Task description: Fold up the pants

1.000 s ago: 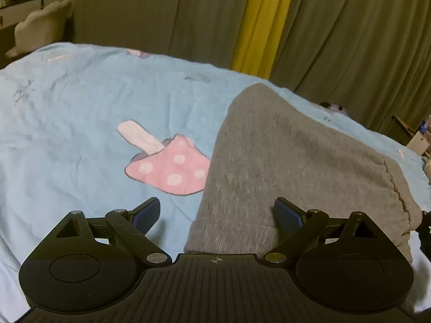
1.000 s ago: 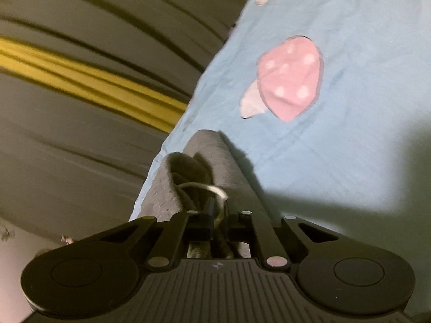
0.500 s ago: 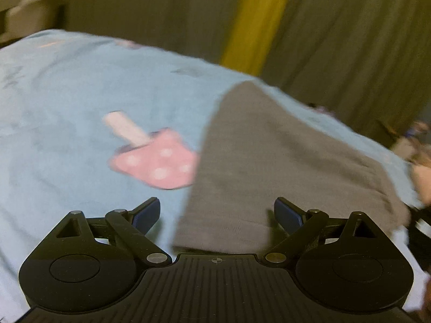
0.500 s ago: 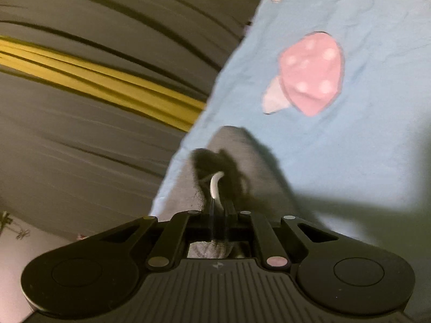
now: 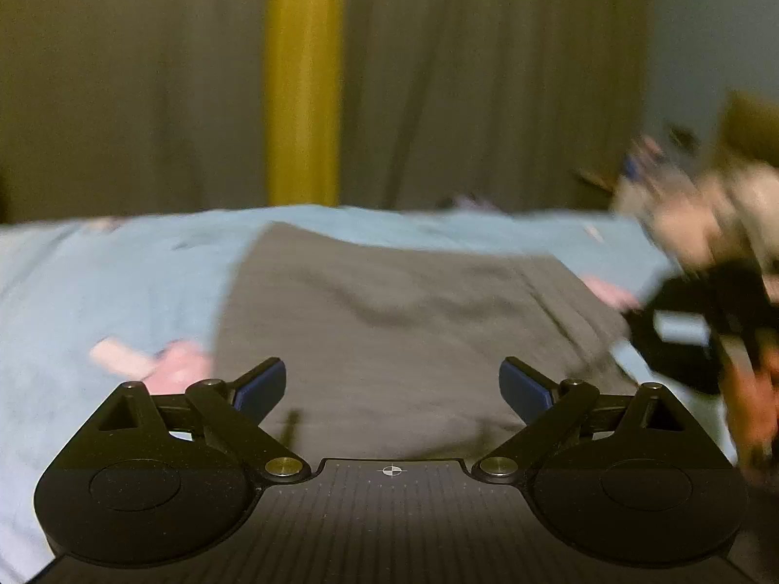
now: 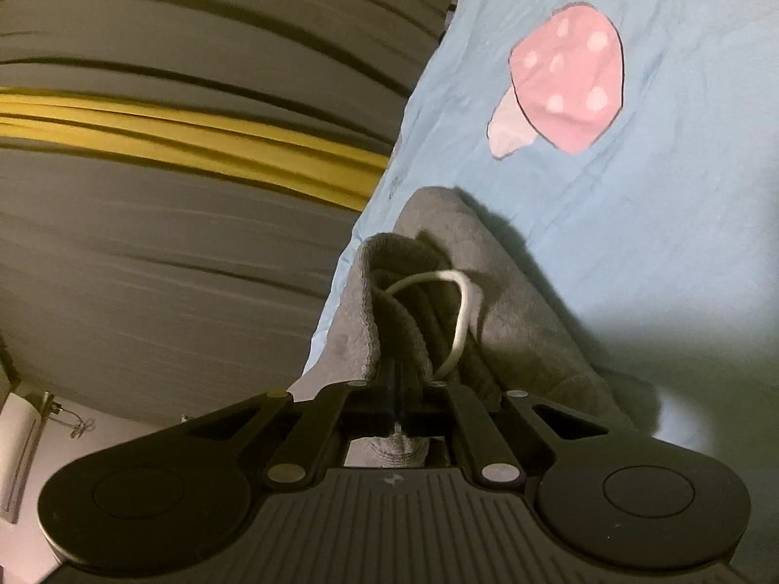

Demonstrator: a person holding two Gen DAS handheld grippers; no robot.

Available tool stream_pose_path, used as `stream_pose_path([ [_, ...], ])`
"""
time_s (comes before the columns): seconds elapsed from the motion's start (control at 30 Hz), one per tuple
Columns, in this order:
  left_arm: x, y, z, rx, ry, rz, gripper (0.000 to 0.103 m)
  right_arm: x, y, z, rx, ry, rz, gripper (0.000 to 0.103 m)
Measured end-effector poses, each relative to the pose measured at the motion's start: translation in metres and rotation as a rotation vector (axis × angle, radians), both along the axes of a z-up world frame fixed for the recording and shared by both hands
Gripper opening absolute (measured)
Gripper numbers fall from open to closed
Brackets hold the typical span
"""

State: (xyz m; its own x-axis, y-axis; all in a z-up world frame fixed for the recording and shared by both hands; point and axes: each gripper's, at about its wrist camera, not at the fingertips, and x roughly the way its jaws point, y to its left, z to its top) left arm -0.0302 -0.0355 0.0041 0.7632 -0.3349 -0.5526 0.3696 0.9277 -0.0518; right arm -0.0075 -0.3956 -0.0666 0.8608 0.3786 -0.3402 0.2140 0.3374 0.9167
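Note:
The grey pants (image 5: 399, 321) lie flat on the light blue bedsheet (image 5: 121, 292). My left gripper (image 5: 392, 387) is open and empty, low over the near edge of the pants. My right gripper (image 6: 397, 389) is shut on the waistband of the pants (image 6: 384, 292), with the white drawstring (image 6: 460, 311) looping out beside the jaws. The right gripper also shows in the left wrist view (image 5: 701, 331), blurred, at the right edge of the pants.
The sheet has pink mushroom prints (image 6: 565, 97). Olive curtains (image 5: 487, 73) with a yellow stripe (image 5: 302, 78) hang behind the bed. Blurred clutter (image 5: 691, 194) lies at the far right.
The left gripper has swung to the right and lowered, now centred on the pants. The right gripper stays shut on the waistband and has shifted a little, the drawstring loop showing again.

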Motion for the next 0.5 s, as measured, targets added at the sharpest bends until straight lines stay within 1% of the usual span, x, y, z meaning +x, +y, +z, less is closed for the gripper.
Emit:
stream_pose_path([
  [0.03,0.000,-0.014,-0.004,0.061,-0.006,-0.048,0.098,0.001,-0.002,-0.003,0.017,0.008,0.003,0.003],
  [0.07,-0.001,-0.029,-0.010,0.137,-0.025,-0.098,0.098,0.001,-0.004,-0.005,0.036,0.011,0.010,0.003],
  [0.1,-0.001,-0.041,-0.013,0.192,-0.046,-0.145,0.097,0.002,-0.005,-0.006,0.048,0.015,0.014,0.003],
  [0.13,-0.002,-0.051,-0.017,0.231,-0.066,-0.190,0.096,0.000,-0.007,-0.006,0.054,0.017,0.015,0.003],
  [0.17,-0.003,-0.060,-0.019,0.257,-0.086,-0.224,0.092,0.000,-0.007,-0.006,0.051,0.014,0.020,0.003],
  [0.2,-0.003,-0.067,-0.021,0.263,-0.092,-0.244,0.090,0.000,-0.007,-0.004,0.040,0.017,0.028,0.003],
  [0.27,0.003,-0.076,-0.024,0.232,-0.066,-0.247,0.088,-0.003,-0.008,0.000,0.027,0.018,0.043,0.003],
  [0.3,0.008,-0.078,-0.027,0.206,-0.041,-0.231,0.086,-0.004,-0.008,0.001,0.031,0.014,0.048,0.003],
  [0.33,0.012,-0.079,-0.031,0.182,-0.012,-0.207,0.081,-0.005,-0.008,0.002,0.035,0.012,0.056,0.003],
  [0.37,0.018,-0.080,-0.035,0.167,0.022,-0.174,0.072,-0.005,-0.008,0.003,0.037,0.013,0.064,0.003],
  [0.4,0.022,-0.082,-0.039,0.158,0.051,-0.136,0.070,-0.005,-0.009,0.004,0.037,0.010,0.070,0.003],
  [0.43,0.027,-0.082,-0.044,0.148,0.071,-0.111,0.069,-0.003,-0.008,0.004,0.038,0.005,0.079,0.003],
  [0.5,0.028,-0.085,-0.046,0.142,0.061,-0.089,0.069,0.000,-0.007,0.004,0.049,-0.003,0.098,0.003],
])
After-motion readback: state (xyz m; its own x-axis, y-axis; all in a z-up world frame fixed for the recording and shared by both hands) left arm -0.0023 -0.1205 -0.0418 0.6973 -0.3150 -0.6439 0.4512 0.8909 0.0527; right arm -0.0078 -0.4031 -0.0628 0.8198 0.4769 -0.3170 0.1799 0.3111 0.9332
